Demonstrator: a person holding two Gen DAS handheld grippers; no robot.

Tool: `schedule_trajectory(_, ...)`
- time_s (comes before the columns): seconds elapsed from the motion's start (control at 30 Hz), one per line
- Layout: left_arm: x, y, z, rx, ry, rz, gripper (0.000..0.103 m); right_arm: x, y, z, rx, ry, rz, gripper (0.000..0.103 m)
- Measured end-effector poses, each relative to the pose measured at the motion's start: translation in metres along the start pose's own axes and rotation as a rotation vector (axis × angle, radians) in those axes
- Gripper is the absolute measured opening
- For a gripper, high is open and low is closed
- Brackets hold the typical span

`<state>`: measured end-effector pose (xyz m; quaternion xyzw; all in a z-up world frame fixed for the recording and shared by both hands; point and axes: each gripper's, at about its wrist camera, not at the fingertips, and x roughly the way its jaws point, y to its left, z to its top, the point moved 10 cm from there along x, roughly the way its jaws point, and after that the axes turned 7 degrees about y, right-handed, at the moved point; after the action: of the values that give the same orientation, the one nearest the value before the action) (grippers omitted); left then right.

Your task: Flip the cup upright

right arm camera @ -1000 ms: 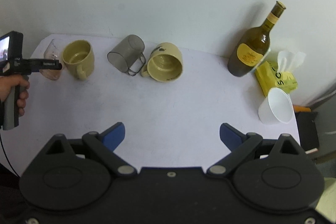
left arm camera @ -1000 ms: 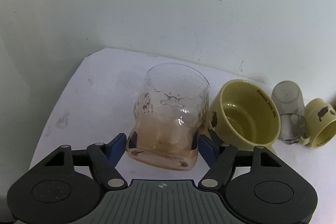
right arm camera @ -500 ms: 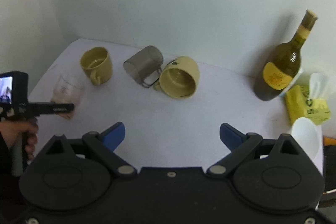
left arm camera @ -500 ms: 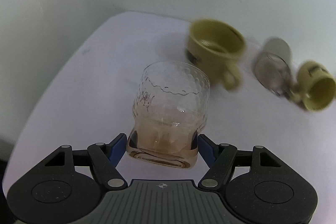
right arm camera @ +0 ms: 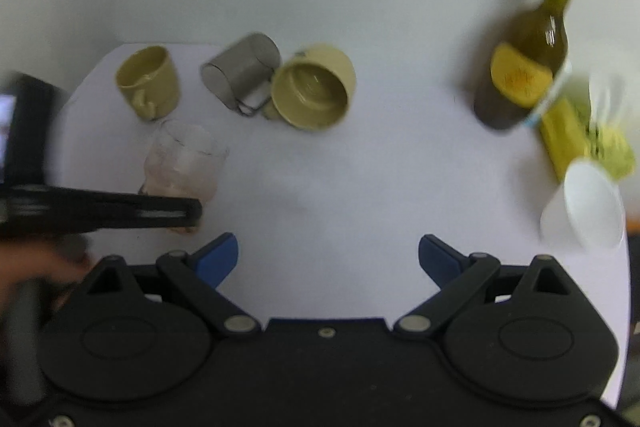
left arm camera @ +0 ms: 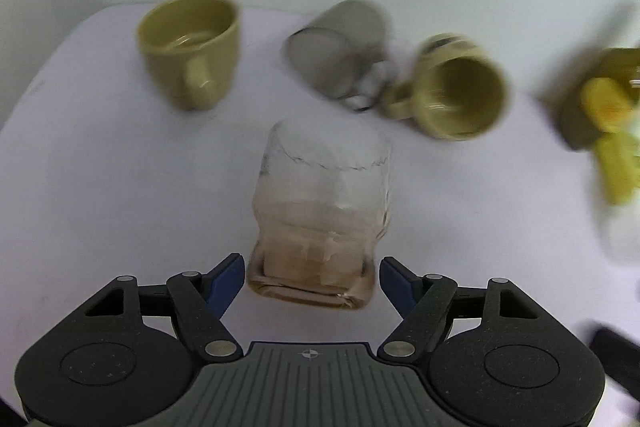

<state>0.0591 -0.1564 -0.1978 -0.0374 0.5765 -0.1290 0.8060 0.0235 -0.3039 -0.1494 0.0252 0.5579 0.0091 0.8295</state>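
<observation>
A clear dimpled glass cup with a pinkish base stands upright on the white table, mouth up. My left gripper flanks its base; the blue pads stand a little apart from the glass on both sides. It shows in the right wrist view with the left gripper in front of it. My right gripper is open and empty above the table's front. A grey translucent mug and a yellow mug lie on their sides at the back.
An upright yellow mug stands at the back left. A green wine bottle, a yellow tissue pack and a white cup stand at the right. A white wall runs close behind.
The left gripper carried the glass away from the back-left corner toward the table's front and turned right. Its pads now stand off the glass. The right gripper moved closer and stays open.
</observation>
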Motion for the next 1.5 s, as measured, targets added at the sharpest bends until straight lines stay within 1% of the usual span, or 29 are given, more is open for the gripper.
schedule_trajectory(0.03, -0.016, 0.003, 0.0, 0.016, -0.018, -0.045, 0.082, 0.007, 0.007, -0.001, 0.01, 0.005, 0.013, 0.097)
schedule_trajectory(0.07, -0.031, 0.011, 0.002, 0.026, -0.038, -0.072, 0.082, 0.016, 0.014, 0.0, 0.018, 0.015, 0.017, 0.098)
schedule_trajectory(0.1, -0.04, 0.016, 0.005, 0.025, -0.051, -0.081, 0.084, 0.024, 0.022, 0.0, 0.03, 0.025, 0.034, 0.098)
schedule_trajectory(0.13, -0.057, 0.032, 0.009, 0.013, -0.081, -0.092, 0.087, 0.031, 0.03, 0.001, 0.051, 0.034, 0.069, 0.098)
schedule_trajectory(0.17, -0.06, 0.039, 0.009, 0.006, -0.089, -0.092, 0.089, 0.036, 0.034, 0.002, 0.067, 0.038, 0.091, 0.098)
schedule_trajectory(0.2, -0.075, 0.067, 0.012, -0.032, -0.127, -0.082, 0.09, 0.048, 0.043, 0.005, 0.119, 0.049, 0.149, 0.097)
schedule_trajectory(0.23, -0.085, 0.084, 0.011, -0.051, -0.145, -0.065, 0.09, 0.056, 0.046, 0.006, 0.152, 0.05, 0.174, 0.097)
schedule_trajectory(0.27, -0.087, 0.09, 0.012, -0.057, -0.149, -0.055, 0.09, 0.064, 0.046, 0.007, 0.175, 0.055, 0.172, 0.097)
schedule_trajectory(0.3, -0.095, 0.119, 0.011, -0.092, -0.163, -0.005, 0.09, 0.065, 0.047, 0.008, 0.178, 0.058, 0.168, 0.096)
schedule_trajectory(0.33, -0.098, 0.134, 0.009, -0.118, -0.169, 0.021, 0.09, 0.079, 0.048, 0.007, 0.196, 0.096, 0.128, 0.089)
schedule_trajectory(0.4, -0.104, 0.159, 0.003, -0.18, -0.177, 0.038, 0.09, 0.087, 0.051, 0.005, 0.185, 0.129, 0.106, 0.088)
schedule_trajectory(0.43, -0.111, 0.167, -0.004, -0.21, -0.182, 0.04, 0.09, 0.094, 0.05, 0.001, 0.147, 0.162, 0.038, 0.086)
schedule_trajectory(0.47, -0.113, 0.17, -0.005, -0.22, -0.183, 0.042, 0.09, 0.097, 0.05, -0.001, 0.119, 0.179, 0.005, 0.079)
schedule_trajectory(0.5, -0.114, 0.18, -0.01, -0.258, -0.189, 0.053, 0.09, 0.098, 0.048, -0.002, 0.097, 0.187, -0.031, 0.073)
schedule_trajectory(0.53, -0.112, 0.183, -0.011, -0.272, -0.187, 0.056, 0.09, 0.098, 0.048, -0.002, 0.083, 0.186, -0.03, 0.072)
schedule_trajectory(0.6, -0.111, 0.181, -0.014, -0.274, -0.179, 0.059, 0.09, 0.097, 0.053, -0.002, 0.039, 0.181, -0.014, 0.072)
schedule_trajectory(0.63, -0.11, 0.178, -0.014, -0.263, -0.178, 0.062, 0.09, 0.095, 0.062, -0.002, -0.025, 0.172, 0.001, 0.072)
schedule_trajectory(0.67, -0.108, 0.176, -0.011, -0.26, -0.179, 0.063, 0.09, 0.095, 0.067, -0.002, -0.056, 0.169, 0.004, 0.072)
schedule_trajectory(0.73, -0.116, 0.169, -0.009, -0.228, -0.196, 0.078, 0.09, 0.097, 0.076, -0.003, -0.105, 0.179, 0.017, 0.072)
schedule_trajectory(0.77, -0.122, 0.168, -0.011, -0.212, -0.204, 0.078, 0.09, 0.096, 0.077, -0.003, -0.103, 0.186, 0.02, 0.072)
schedule_trajectory(0.87, -0.126, 0.16, -0.011, -0.174, -0.217, 0.076, 0.091, 0.095, 0.073, -0.006, -0.068, 0.194, 0.033, 0.072)
schedule_trajectory(1.0, -0.127, 0.155, -0.011, -0.153, -0.217, 0.076, 0.091, 0.094, 0.073, -0.005, -0.048, 0.196, 0.049, 0.071)
schedule_trajectory(1.03, -0.125, 0.155, -0.01, -0.152, -0.217, 0.077, 0.091, 0.093, 0.074, -0.004, -0.065, 0.197, 0.037, 0.071)
schedule_trajectory(1.13, -0.127, 0.156, -0.008, -0.148, -0.225, 0.08, 0.091, 0.088, 0.084, -0.001, -0.122, 0.163, 0.032, 0.071)
schedule_trajectory(1.17, -0.127, 0.156, -0.008, -0.146, -0.227, 0.079, 0.091, 0.082, 0.088, 0.002, -0.145, 0.15, 0.042, 0.071)
schedule_trajectory(1.33, -0.125, 0.15, -0.008, -0.13, -0.226, 0.074, 0.091, 0.059, 0.102, 0.018, -0.174, 0.112, 0.075, 0.071)
schedule_trajectory(1.4, -0.126, 0.149, -0.009, -0.128, -0.228, 0.075, 0.091, 0.054, 0.105, 0.027, -0.166, 0.103, 0.087, 0.071)
schedule_trajectory(1.5, -0.129, 0.149, -0.009, -0.123, -0.237, 0.08, 0.091, 0.054, 0.107, 0.036, -0.144, 0.114, 0.092, 0.071)
